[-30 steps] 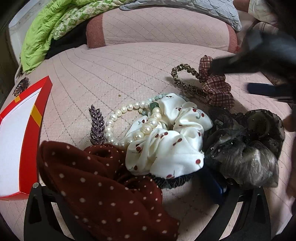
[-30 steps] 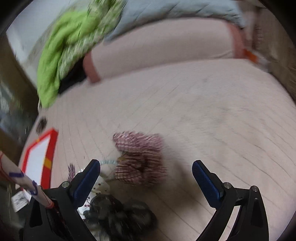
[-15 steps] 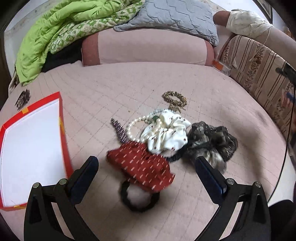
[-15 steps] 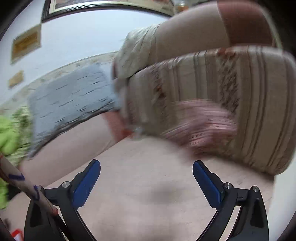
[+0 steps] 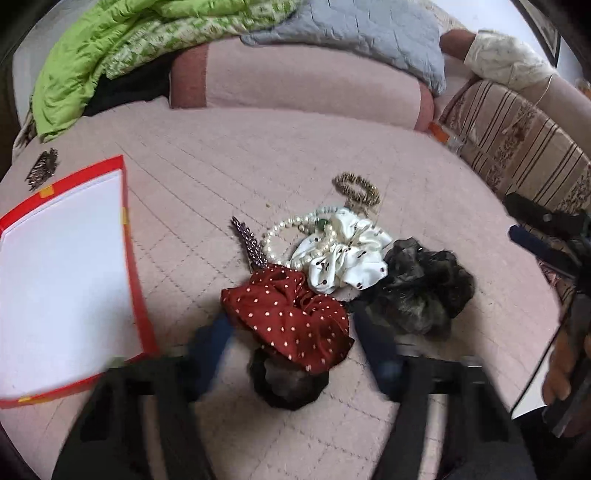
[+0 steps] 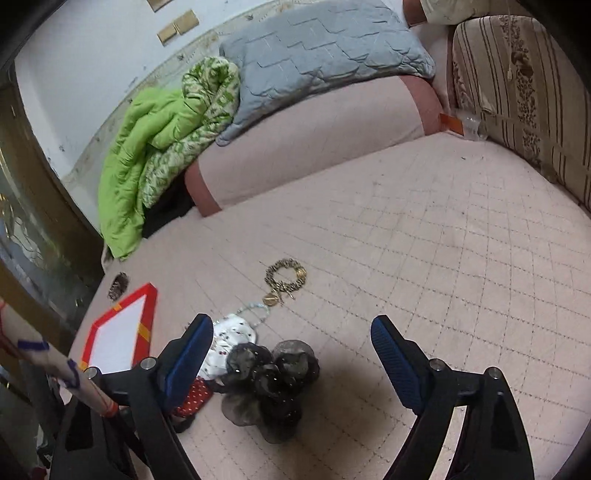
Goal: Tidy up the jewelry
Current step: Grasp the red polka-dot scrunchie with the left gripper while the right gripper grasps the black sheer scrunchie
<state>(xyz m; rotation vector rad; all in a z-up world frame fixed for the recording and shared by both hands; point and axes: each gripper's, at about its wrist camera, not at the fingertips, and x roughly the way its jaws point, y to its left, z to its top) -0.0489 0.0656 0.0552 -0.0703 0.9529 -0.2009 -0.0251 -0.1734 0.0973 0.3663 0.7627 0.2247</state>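
Observation:
A pile lies on the pink quilted bed: a red dotted scrunchie (image 5: 291,317), a white spotted scrunchie (image 5: 345,258), a dark sheer scrunchie (image 5: 421,291), a pearl necklace (image 5: 291,232), a purple hair clip (image 5: 249,242), a black hair tie (image 5: 288,384) and a gold chain bracelet (image 5: 356,188). My left gripper (image 5: 295,347) is open and blurred, its fingers either side of the red scrunchie. My right gripper (image 6: 291,354) is open and empty above the dark scrunchie (image 6: 266,380). The gold bracelet (image 6: 286,278) lies beyond it.
A red-rimmed white tray (image 5: 59,273) lies at the left, also in the right wrist view (image 6: 118,332). A pink bolster (image 5: 295,81), green blanket (image 5: 110,48) and grey pillow (image 5: 354,33) are at the back. A striped cushion (image 5: 517,147) is at the right. Another clip (image 5: 42,168) lies far left.
The plaid scrunchie is gone from the pile. My left gripper pulled back, then moved in toward the red scrunchie. My right gripper swung away and came back over the pile, empty.

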